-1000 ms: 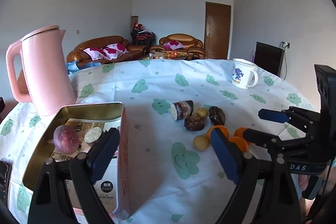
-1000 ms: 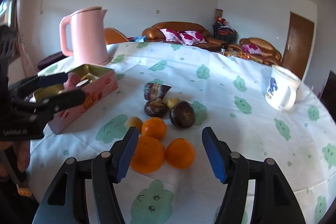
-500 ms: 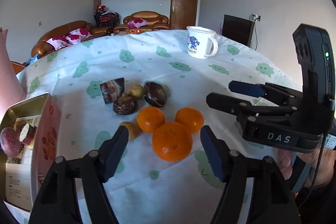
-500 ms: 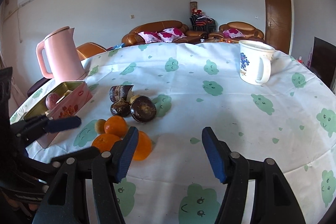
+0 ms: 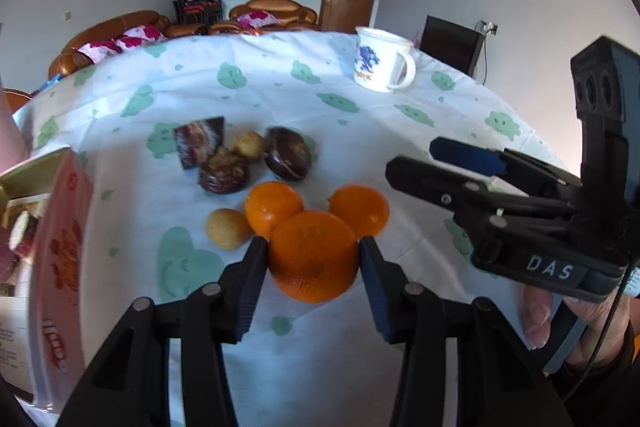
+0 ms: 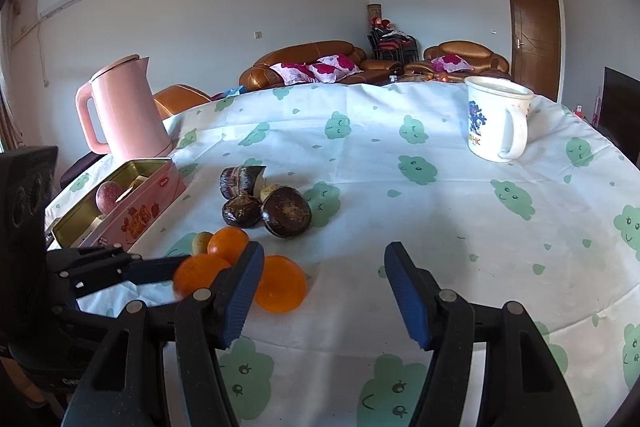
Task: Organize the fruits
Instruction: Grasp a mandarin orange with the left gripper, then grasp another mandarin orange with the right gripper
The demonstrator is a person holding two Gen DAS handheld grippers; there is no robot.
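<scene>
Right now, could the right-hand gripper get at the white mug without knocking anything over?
Probably yes. The right gripper has open, empty jaws, and only bare tablecloth lies between it and the white mug. The fruit sits off to its left.

A pink kettle (image 6: 122, 107) and a white mug (image 6: 496, 123) stand well apart on the cloud-patterned tablecloth (image 6: 400, 187), brown sofas (image 6: 316, 61) behind.

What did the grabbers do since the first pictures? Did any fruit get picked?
The left gripper swung from the pink tin over to the fruit pile, and its jaws have just been closing around the biggest orange, which now sits between them. The right gripper turned a little, open and empty. The other fruit, mug and kettle stayed put.
</scene>
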